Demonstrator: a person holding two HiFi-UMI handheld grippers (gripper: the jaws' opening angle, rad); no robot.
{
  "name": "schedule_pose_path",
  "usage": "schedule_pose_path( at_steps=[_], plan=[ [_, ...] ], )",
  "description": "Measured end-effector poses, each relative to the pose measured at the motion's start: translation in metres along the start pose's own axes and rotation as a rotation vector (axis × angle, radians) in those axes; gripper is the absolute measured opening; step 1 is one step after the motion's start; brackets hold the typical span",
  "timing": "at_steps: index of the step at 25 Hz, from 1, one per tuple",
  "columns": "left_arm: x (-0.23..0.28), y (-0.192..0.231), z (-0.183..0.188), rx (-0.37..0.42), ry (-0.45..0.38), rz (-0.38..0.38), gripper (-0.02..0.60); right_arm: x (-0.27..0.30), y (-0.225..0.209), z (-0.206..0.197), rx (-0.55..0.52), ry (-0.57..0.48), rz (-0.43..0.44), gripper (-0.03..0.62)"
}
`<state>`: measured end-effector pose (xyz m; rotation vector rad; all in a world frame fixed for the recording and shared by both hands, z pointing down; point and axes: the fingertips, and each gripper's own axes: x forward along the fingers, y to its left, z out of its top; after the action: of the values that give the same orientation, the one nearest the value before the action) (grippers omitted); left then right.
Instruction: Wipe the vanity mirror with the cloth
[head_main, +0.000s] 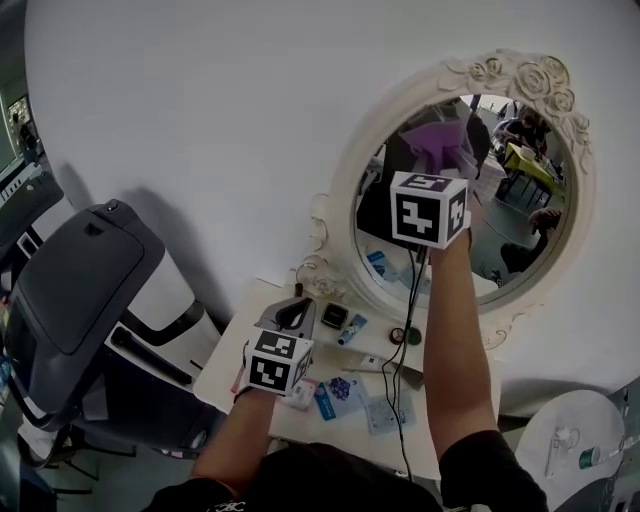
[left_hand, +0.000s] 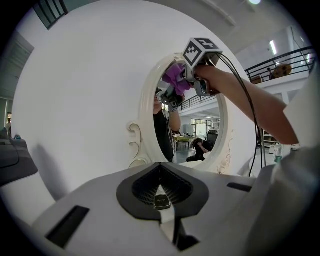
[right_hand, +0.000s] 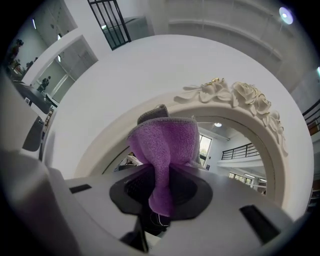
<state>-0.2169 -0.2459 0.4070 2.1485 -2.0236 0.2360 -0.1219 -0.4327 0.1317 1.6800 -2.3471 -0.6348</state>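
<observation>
Right now my right gripper (head_main: 441, 168) is raised to the oval mirror (head_main: 505, 215), its jaws clamped on a purple cloth (right_hand: 166, 152). One tail of the cloth hangs down between the jaws, and the rest bunches out ahead of them in a soft wad. That wad sits on the upper left part of the glass, close under the cream frame (head_main: 338, 205). In the left gripper view it meets its own reflection, so it looks pressed against the glass. A cluster of carved roses (head_main: 528, 78) crowns the frame, up and to the right of the cloth. A black cable (head_main: 411, 300) runs down from the right gripper along my forearm.

My left gripper (head_main: 292, 316) is held low, well apart from the other one, over the small white table (head_main: 228, 352) that stands below the mirror against the white wall (head_main: 200, 120). Its jaws are closed together with nothing between them, and it points up toward the mirror. A few cards (head_main: 340, 394) and other small items lie on the table between the left gripper and the cable; I cannot make out what they are.
</observation>
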Motion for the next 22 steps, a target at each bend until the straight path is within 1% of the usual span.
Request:
schedule_pose_path(
  at_steps=[4,8,12,16,20,22],
  plan=[
    [-0.007,0.005,-0.006,0.0,0.017,0.017,0.008,0.001,0.017,-0.001,0.006,-0.009,0.048,0.078],
    [-0.012,0.012,-0.012,-0.007,0.028,0.034,0.008,0.002,0.044,-0.008,0.009,0.006,0.142,0.078],
    [-0.015,0.017,-0.013,-0.003,0.033,0.046,0.008,0.002,0.063,-0.019,-0.02,0.003,0.169,0.078],
    [-0.015,0.021,-0.014,0.0,0.038,0.05,0.008,0.001,0.088,-0.045,-0.04,0.038,0.232,0.078],
    [-0.016,0.022,-0.016,0.002,0.043,0.052,0.008,-0.002,0.119,-0.084,-0.074,0.072,0.27,0.078],
    [-0.016,0.022,-0.018,0.002,0.047,0.051,0.008,-0.004,0.13,-0.106,-0.062,0.099,0.294,0.078]
  ],
)
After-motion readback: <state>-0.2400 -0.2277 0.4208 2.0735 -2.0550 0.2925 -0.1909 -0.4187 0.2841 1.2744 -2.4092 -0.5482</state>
